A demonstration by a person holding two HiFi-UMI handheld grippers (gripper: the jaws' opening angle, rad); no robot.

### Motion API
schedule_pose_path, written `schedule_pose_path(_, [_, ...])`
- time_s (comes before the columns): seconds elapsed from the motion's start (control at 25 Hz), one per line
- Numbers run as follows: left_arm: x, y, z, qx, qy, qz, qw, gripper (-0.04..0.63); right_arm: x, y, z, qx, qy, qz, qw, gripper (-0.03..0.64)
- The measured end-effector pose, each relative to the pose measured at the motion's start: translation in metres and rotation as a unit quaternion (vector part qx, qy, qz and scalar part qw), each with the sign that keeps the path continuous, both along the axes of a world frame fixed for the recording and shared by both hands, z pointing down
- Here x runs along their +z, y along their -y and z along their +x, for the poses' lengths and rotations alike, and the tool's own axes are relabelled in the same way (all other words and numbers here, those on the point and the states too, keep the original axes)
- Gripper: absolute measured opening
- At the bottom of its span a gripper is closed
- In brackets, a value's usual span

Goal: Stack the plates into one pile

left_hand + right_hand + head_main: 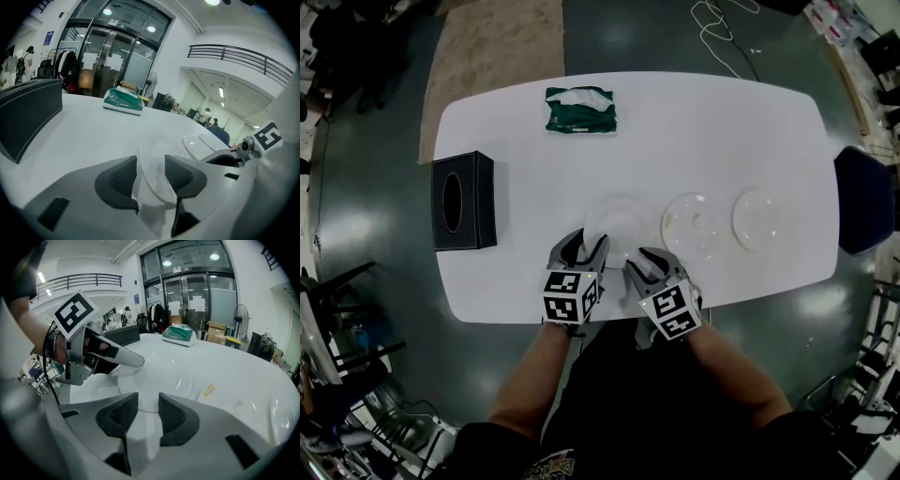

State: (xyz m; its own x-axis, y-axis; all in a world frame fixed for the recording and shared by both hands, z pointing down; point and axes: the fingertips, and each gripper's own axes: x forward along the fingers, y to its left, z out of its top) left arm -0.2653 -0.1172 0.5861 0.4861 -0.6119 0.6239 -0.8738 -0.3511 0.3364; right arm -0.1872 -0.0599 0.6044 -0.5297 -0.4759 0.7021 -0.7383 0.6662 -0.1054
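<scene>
White oval table (722, 122), dark floor round it. 3 plates in a row nr the person's edge, none stacked yet: left plate (619, 217), middle plate (689, 225), right plate (759, 218), each apart from the next.

L gripper (581, 246) is at the near-left rim of left plate. Its own view: pads closed onto the rim and the white edge fills the narrow gap between them, so it is pinching the plate. Rest of the plate runs fwd and to the right of the jaws.

R gripper (645, 262) is at the near-right rim of the same plate, just beside L gripper. Its own view: jaws almost together w/ a slim gap. The plate rim sits right at the tips and the plate spreads out ahead. Can't tell if the pads bite the rim or only touch it.

Middle and right plates lie flat, well clear of both grippers.

Black tissue box (464, 200) at table's left end. Green packet (580, 109) at far edge. Blue chair (865, 199) off the right end.
</scene>
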Motion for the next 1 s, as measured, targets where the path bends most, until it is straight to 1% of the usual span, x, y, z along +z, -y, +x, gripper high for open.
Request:
schedule_pose_path(0.12, [0.003, -0.002, 0.003, 0.0, -0.005, -0.009, 0.9999, 0.197, 0.001, 0.0, -0.001, 0.002, 0.003, -0.003, 1.0, 0.15])
schedule_pose_path(0.24, [0.004, -0.003, 0.003, -0.008, -0.013, -0.019, 0.9997, 0.156, 0.001, 0.0, 0.0, 0.005, 0.005, -0.01, 1.0, 0.15])
schedule_pose_path(0.32, [0.003, -0.004, 0.002, -0.01, -0.023, -0.024, 0.9994, 0.141, 0.001, -0.001, 0.001, 0.007, 0.007, -0.012, 1.0, 0.149])
schedule_pose_path(0.44, [-0.001, -0.005, 0.001, -0.01, -0.039, -0.027, 0.9988, 0.119, -0.005, 0.001, 0.001, 0.01, 0.011, -0.004, 1.0, 0.149])
schedule_pose_path(0.56, [-0.006, -0.007, 0.0, -0.023, -0.071, -0.038, 0.9965, 0.09, -0.014, 0.003, 0.003, 0.011, 0.015, 0.01, 1.0, 0.144])
schedule_pose_path(0.68, [-0.013, -0.009, -0.002, -0.043, -0.112, -0.047, 0.9917, 0.06, -0.023, 0.005, 0.007, 0.015, 0.017, 0.023, 0.999, 0.137])
schedule_pose_path(0.8, [-0.023, -0.01, -0.003, -0.055, -0.147, -0.05, 0.9864, 0.035, -0.032, 0.007, 0.016, 0.03, 0.021, 0.032, 0.999, 0.129])
schedule_pose_path(0.84, [-0.026, -0.01, -0.002, -0.055, -0.153, -0.051, 0.9854, 0.032, -0.034, 0.008, 0.019, 0.035, 0.021, 0.035, 0.999, 0.127])
schedule_pose_path(1.0, [-0.036, -0.015, 0.001, -0.053, -0.158, -0.048, 0.9848, 0.032, -0.045, 0.008, 0.034, 0.051, 0.022, 0.048, 0.997, 0.126])
